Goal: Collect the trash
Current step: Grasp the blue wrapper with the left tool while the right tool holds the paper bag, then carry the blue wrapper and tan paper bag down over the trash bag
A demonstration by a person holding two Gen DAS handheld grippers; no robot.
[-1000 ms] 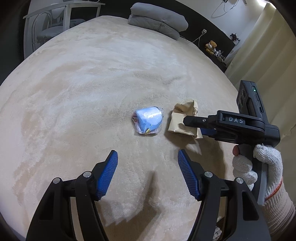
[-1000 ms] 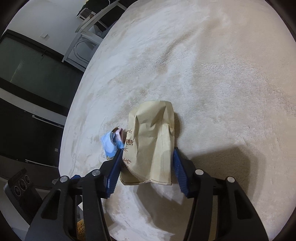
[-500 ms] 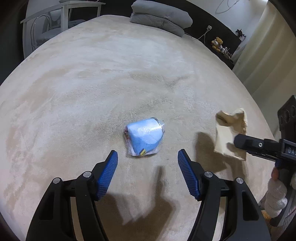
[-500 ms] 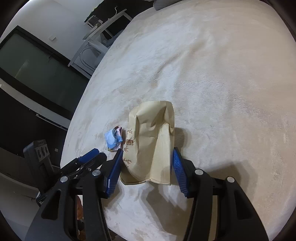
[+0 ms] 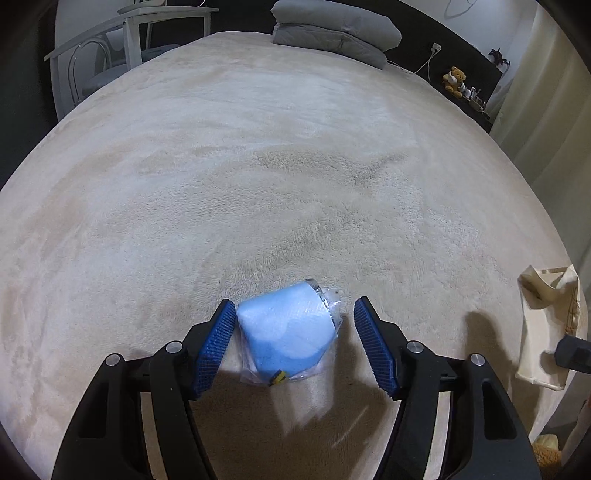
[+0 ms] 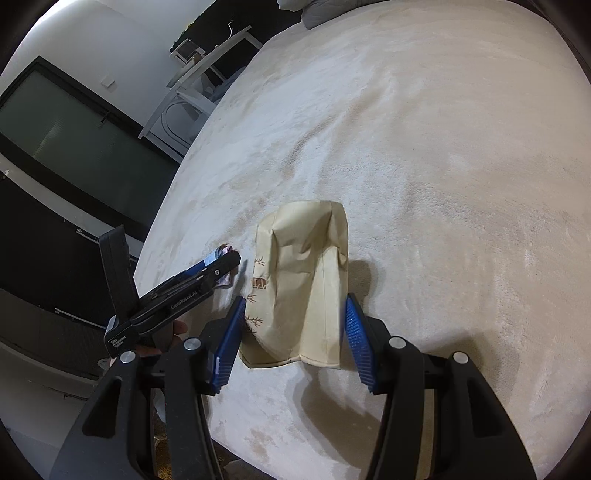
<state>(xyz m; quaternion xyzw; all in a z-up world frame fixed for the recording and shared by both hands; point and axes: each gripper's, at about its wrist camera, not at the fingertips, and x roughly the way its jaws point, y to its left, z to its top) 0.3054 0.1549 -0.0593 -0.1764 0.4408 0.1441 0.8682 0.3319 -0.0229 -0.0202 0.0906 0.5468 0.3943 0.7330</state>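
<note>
A blue packet in clear plastic wrap (image 5: pixel 288 332) lies on the beige plush bed cover (image 5: pixel 295 166). My left gripper (image 5: pixel 294 310) straddles it, open: the left pad brushes its side and the right pad stands clear of it. In the right wrist view the left gripper (image 6: pixel 221 266) shows side-on over the packet (image 6: pixel 222 253). My right gripper (image 6: pixel 295 301) is shut on a tan paper bag (image 6: pixel 303 280), which hangs off the cover and casts a shadow. The same bag (image 5: pixel 546 325) is at the right edge of the left wrist view, with the right gripper's tip (image 5: pixel 574 354) below it.
A folded grey duvet (image 5: pixel 332 29) lies at the far end of the bed. A white chair and table (image 5: pixel 129 44) stand at the back left. A teddy bear (image 5: pixel 456 79) sits on a dark shelf, with a pale curtain (image 5: pixel 546 92) at the right. A dark window (image 6: pixel 74 147) lies beyond the bed's left edge.
My left gripper came forward and down until its fingers flank the blue packet. My right gripper lifted the paper bag and carried it away to the right.
</note>
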